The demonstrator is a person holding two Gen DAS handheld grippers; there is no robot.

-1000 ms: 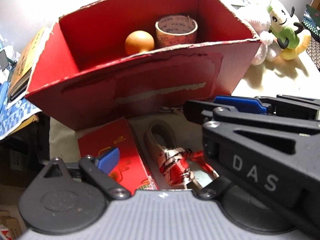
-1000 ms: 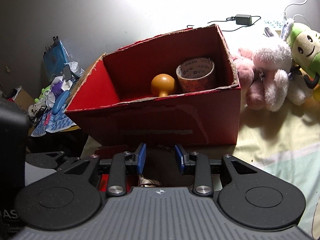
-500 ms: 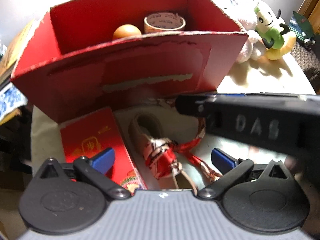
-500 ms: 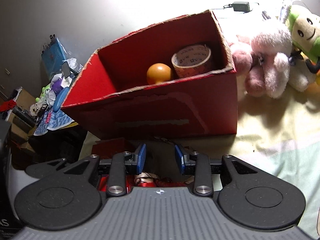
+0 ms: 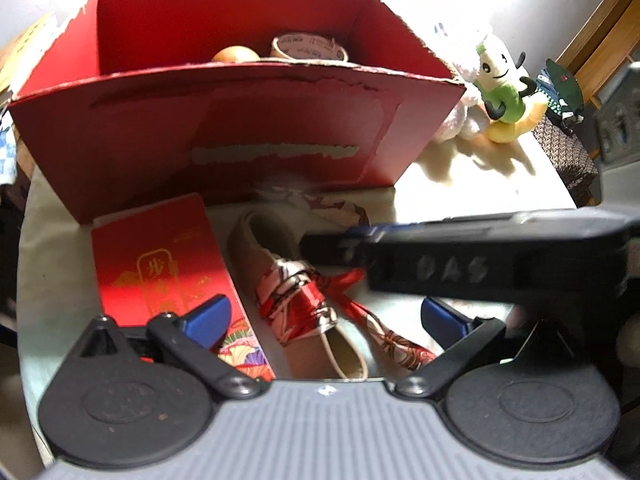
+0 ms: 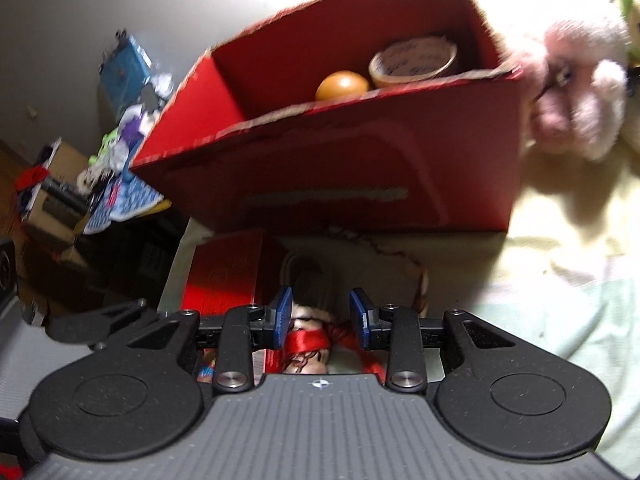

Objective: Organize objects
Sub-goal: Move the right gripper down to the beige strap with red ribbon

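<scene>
A beige looped strap (image 5: 256, 248) tied with a red patterned ribbon (image 5: 296, 296) lies on the pale table in front of an open red cardboard box (image 5: 240, 140). Beside it on the left lies a flat red packet (image 5: 160, 268). My left gripper (image 5: 326, 316) hangs open just above the strap, with its pads wide on either side. My right gripper (image 5: 332, 246) reaches in from the right over the knot. In the right wrist view the ribbon (image 6: 306, 340) sits between the right gripper's (image 6: 322, 316) partly open pads, and I see gaps at both sides. An orange ball (image 6: 340, 86) and a tape roll (image 6: 412, 60) lie inside the box (image 6: 360, 168).
Plush toys stand right of the box: a green and white one (image 5: 500, 92) and a pink one (image 6: 576, 100). The table ends on the left, where cluttered shelves and papers (image 6: 120, 120) sit lower down. A pale green cloth (image 6: 560, 320) covers the near right.
Both grippers have tipped downward. The right gripper has come down over the strap, so the ribbon now lies between its pads. The left gripper has drawn closer above the strap.
</scene>
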